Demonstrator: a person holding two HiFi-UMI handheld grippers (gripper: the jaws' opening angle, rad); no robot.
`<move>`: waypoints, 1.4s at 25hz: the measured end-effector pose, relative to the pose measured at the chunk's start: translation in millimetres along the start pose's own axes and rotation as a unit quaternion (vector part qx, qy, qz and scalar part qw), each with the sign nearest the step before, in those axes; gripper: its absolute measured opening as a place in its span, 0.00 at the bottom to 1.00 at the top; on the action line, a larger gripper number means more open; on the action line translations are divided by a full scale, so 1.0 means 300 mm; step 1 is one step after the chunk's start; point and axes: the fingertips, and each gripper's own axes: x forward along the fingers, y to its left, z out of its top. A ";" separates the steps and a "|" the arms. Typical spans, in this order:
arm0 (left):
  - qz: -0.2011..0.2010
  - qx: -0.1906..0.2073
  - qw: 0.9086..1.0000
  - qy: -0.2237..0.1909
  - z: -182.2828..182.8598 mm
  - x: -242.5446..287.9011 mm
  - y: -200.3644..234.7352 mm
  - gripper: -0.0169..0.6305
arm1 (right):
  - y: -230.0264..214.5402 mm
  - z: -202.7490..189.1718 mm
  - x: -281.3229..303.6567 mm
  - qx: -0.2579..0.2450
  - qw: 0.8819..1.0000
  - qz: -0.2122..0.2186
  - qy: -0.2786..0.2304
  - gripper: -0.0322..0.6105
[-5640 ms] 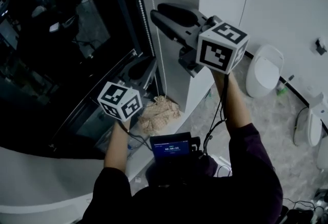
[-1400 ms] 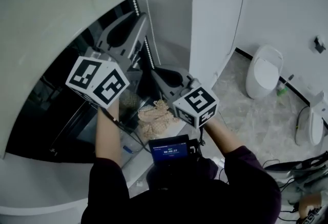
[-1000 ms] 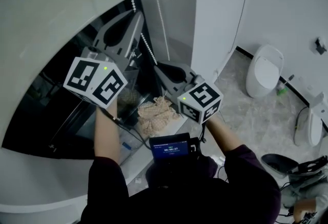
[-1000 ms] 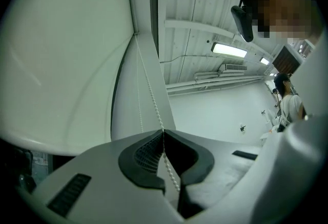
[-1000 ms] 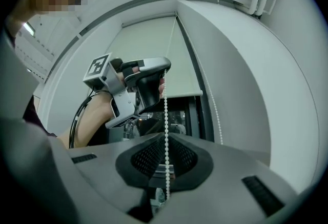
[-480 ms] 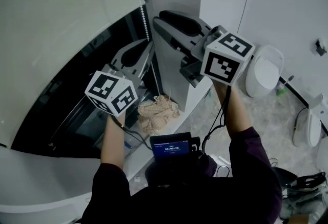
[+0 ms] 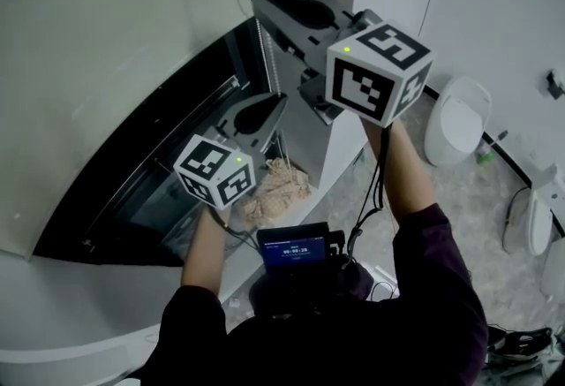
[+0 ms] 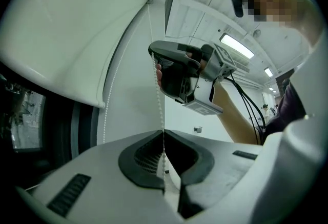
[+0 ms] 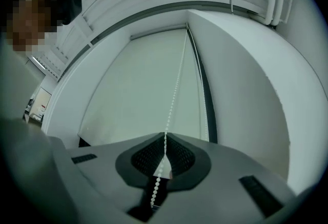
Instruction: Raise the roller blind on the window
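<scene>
left gripper (image 8: pixel 163 135): clamped low on chain (image 8: pixel 158 89) | right gripper (image 9: pixel 164 136): jaws just closed on chain, higher | blind (image 7: pixel 97 66): left of chain

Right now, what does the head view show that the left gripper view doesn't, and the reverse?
Only the head view: a small screen, a crumpled beige bundle by the window, white floor fixtures. Only the left gripper view: the left gripper pinching the bead chain up close, and ceiling lights. Both: the roller blind, the chain, and the right gripper higher up, whose jaws have just been closing on that chain.
</scene>
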 end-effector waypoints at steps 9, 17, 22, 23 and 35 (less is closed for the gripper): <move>0.052 0.031 0.997 -0.055 0.135 -0.030 0.135 0.06 | -0.023 0.010 0.017 -0.068 0.996 -0.044 -0.039 0.07; 0.075 0.068 0.988 -0.116 0.402 -0.048 0.150 0.06 | 0.004 -0.239 -0.033 -0.093 0.994 -0.054 0.004 0.07; 0.079 0.081 0.986 -0.126 0.448 -0.014 0.138 0.06 | 0.053 -0.355 -0.068 -0.091 0.995 -0.040 0.018 0.07; 0.080 0.082 0.985 -0.127 0.450 -0.007 0.139 0.06 | 0.057 -0.377 -0.075 -0.089 0.995 -0.040 0.018 0.07; 0.079 0.090 0.986 -0.119 0.386 0.007 0.140 0.04 | 0.045 -0.515 -0.140 -0.058 0.996 -0.052 0.054 0.08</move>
